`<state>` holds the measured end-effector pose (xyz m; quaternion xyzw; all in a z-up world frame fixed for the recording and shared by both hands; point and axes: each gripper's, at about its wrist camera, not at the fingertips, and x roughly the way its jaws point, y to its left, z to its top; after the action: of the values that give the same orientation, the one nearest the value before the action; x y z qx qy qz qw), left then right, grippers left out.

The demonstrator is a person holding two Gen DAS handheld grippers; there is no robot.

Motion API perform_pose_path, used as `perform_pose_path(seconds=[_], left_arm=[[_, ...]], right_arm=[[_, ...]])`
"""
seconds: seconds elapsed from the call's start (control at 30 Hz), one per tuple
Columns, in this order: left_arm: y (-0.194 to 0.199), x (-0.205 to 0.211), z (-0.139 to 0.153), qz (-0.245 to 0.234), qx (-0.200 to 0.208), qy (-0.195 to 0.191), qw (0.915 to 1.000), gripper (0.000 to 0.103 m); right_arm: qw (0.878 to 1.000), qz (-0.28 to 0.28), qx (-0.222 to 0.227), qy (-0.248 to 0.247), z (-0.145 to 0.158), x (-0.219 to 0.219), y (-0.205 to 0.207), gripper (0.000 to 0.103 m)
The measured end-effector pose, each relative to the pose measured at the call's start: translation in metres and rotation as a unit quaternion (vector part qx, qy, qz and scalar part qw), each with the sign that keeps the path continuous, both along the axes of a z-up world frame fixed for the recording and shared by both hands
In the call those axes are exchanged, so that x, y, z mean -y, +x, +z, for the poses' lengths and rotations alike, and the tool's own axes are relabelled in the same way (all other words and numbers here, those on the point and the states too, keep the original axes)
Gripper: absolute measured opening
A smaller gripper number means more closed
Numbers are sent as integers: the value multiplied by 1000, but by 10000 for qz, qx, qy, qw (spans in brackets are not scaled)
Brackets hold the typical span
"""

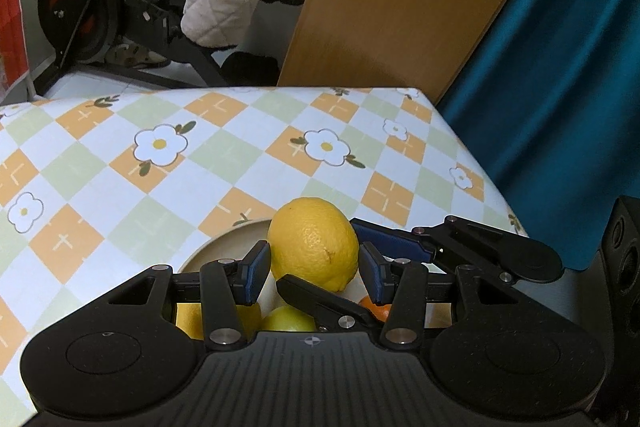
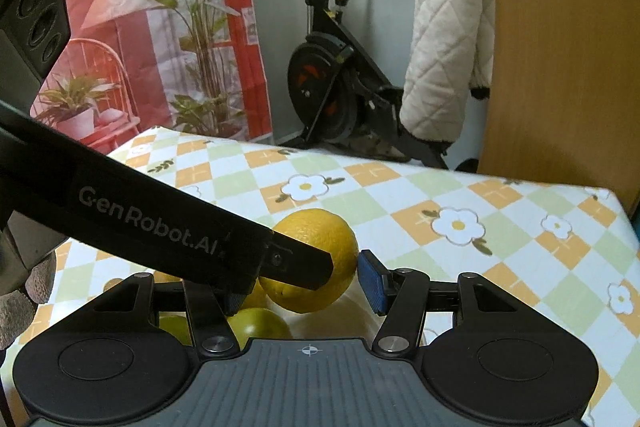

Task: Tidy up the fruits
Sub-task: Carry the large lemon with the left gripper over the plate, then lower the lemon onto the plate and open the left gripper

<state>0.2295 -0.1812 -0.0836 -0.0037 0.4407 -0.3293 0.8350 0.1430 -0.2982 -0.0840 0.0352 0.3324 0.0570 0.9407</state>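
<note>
Lemon (image 1: 313, 243): upright, long axis vertical, above bowl (image 1: 224, 241).
Left gripper (image 1: 316, 269): part-open, pads touching lemon's sides.
Right gripper (image 2: 298, 277): part-open, right pad touching lemon; grip unclear.

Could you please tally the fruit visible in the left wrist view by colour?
Yellow: 2, the lemon and a half-hidden yellow fruit
Yellow-green: 1, the yellow-green fruit
Orange: 1, the orange fruit
Total: 4 visible
</note>
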Motion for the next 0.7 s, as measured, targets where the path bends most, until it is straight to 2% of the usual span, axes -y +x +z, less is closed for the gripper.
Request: perform_pose_path(seconds=[0.37, 0.5, 0.7], left_arm=[[3, 2, -16, 17, -154, 158, 9998, 50], [3, 3, -17, 46, -123, 174, 9998, 50], [-1, 0, -10, 72, -33, 179, 9998, 50]], right_arm=[[9994, -104, -282, 193, -18, 1, 3, 52], [9988, -209, -328, 293, -21, 2, 3, 52], [9991, -235, -322, 167, -16, -3, 1, 52]])
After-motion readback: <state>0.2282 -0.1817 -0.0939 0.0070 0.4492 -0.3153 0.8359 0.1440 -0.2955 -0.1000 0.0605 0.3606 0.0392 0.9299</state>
